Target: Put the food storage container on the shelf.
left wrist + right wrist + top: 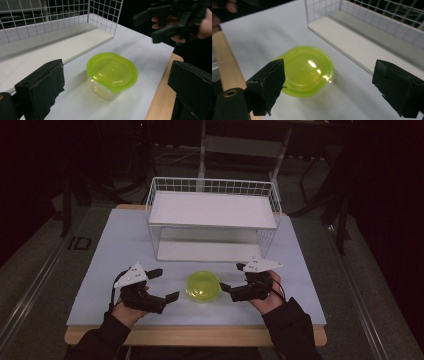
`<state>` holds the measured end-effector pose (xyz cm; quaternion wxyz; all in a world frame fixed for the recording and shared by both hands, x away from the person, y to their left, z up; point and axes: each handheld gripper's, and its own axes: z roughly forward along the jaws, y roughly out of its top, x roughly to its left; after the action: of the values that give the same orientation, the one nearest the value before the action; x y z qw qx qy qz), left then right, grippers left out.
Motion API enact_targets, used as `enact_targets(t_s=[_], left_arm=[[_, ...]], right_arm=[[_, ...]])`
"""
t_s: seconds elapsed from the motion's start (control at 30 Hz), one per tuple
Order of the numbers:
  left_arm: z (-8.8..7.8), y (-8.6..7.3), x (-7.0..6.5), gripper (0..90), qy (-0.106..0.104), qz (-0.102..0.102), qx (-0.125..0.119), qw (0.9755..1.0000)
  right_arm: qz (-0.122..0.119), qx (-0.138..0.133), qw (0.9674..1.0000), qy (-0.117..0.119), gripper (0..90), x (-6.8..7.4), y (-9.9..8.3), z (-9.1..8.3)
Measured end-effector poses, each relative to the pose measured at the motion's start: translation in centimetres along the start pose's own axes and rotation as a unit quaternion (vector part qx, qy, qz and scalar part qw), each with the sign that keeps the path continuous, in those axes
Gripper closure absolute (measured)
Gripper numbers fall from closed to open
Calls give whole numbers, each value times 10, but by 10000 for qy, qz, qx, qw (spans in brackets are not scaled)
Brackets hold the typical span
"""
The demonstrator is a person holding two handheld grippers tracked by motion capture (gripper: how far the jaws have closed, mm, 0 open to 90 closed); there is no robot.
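A small clear tub with a lime-green lid [203, 286] stands on the pale table [115, 245], between my two grippers. My left gripper [167, 283] is just left of it, jaws wide apart and empty; in the left gripper view the tub [111, 73] sits beyond the jaws. My right gripper [232, 281] hangs just right of the tub, open, with nothing between its pads. In the right gripper view the tub [306, 70] lies below and ahead of the spread jaws, untouched.
A white wire rack [212, 217] with a white upper shelf and a lower board stands behind the tub at mid-table. The wooden front edge [195, 336] runs under my forearms. The other gripper [172, 21] shows far off in the left gripper view.
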<state>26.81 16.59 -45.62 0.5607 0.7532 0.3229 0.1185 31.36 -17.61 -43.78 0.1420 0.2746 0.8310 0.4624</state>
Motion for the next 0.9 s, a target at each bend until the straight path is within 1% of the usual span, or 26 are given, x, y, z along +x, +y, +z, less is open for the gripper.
enact_targets(t_s=[0.03, 0.07, 0.1, 0.13, 0.17, 0.2, 0.23, 0.27, 0.33, 0.37, 0.4, 0.43, 0.47, 0.53, 0.57, 0.63, 0.67, 0.73, 0.77, 0.8, 0.83, 0.87, 0.9], left_arm=[[3, 1, 1, 14, 60, 8, 47, 10000], [8, 3, 1, 20, 122, -37, 88, 9999], [12, 3, 2, 55, 146, -91, 120, 9998], [17, 3, 2, 56, 181, -123, 185, 9996], [21, 3, 2, 67, 200, -157, 263, 9993], [26, 2, 3, 96, 124, -196, 309, 9993], [31, 1, 3, 155, 168, -215, 417, 9988], [36, -1, 3, 159, 173, -262, 520, 9982], [45, -6, 4, 161, 218, -346, 645, 9971], [48, -8, 6, 175, 253, -402, 717, 9963], [51, -10, 7, 179, 280, -461, 757, 9957], [54, -12, 9, 182, 328, -537, 804, 9948], [56, -14, 11, 209, 349, -627, 844, 9938], [59, -18, 14, 215, 403, -717, 918, 9924], [60, -20, 15, 241, 378, -796, 958, 9915], [63, -23, 16, 257, 333, -976, 1036, 9893], [64, -24, 17, 303, 308, -1029, 1091, 9882], [65, -27, 19, 336, 234, -1188, 1152, 9859], [66, -28, 20, 371, 201, -1259, 1180, 9848], [66, -30, 20, 391, 189, -1287, 1184, 9844], [66, -30, 20, 437, 176, -1279, 1200, 9843], [67, -31, 20, 455, 108, -1331, 1196, 9838], [66, -32, 20, 467, 12, -1401, 1190, 9830]], right_arm=[[13, 23, 10000, 45, 110, 0, 2, 1], [30, 39, 10000, 0, 119, 0, 3, 3], [46, 94, 9999, 37, 138, 0, 5, 6], [69, 85, 9999, 11, 166, 0, 6, 9], [55, 109, 9999, -15, 214, -1, 6, 11], [49, 159, 9999, -25, 232, -2, 7, 14], [73, 154, 9999, -25, 287, -2, 7, 16], [93, 166, 9998, -15, 335, -3, 7, 19], [77, 276, 9996, -34, 381, -4, 6, 26], [131, 314, 9994, 18, 415, -4, 6, 29], [172, 345, 9992, 42, 417, -5, 5, 32], [158, 377, 9992, -3, 423, -4, 4, 35], [172, 433, 9989, 19, 429, -4, 3, 39], [170, 519, 9985, -34, 428, -4, 0, 45], [182, 551, 9983, -9, 428, -4, -1, 47], [203, 634, 9978, -52, 429, -5, -4, 51], [243, 686, 9973, -4, 429, -5, -5, 53], [259, 768, 9967, -13, 433, -5, -9, 56], [273, 821, 9962, 7, 434, -5, -11, 57], [302, 872, 9957, 20, 443, -5, -13, 58], [331, 936, 9951, 47, 451, -5, -15, 59], [323, 952, 9949, 60, 454, -5, -16, 60], [372, 976, 9945, 102, 469, -5, -18, 60]])
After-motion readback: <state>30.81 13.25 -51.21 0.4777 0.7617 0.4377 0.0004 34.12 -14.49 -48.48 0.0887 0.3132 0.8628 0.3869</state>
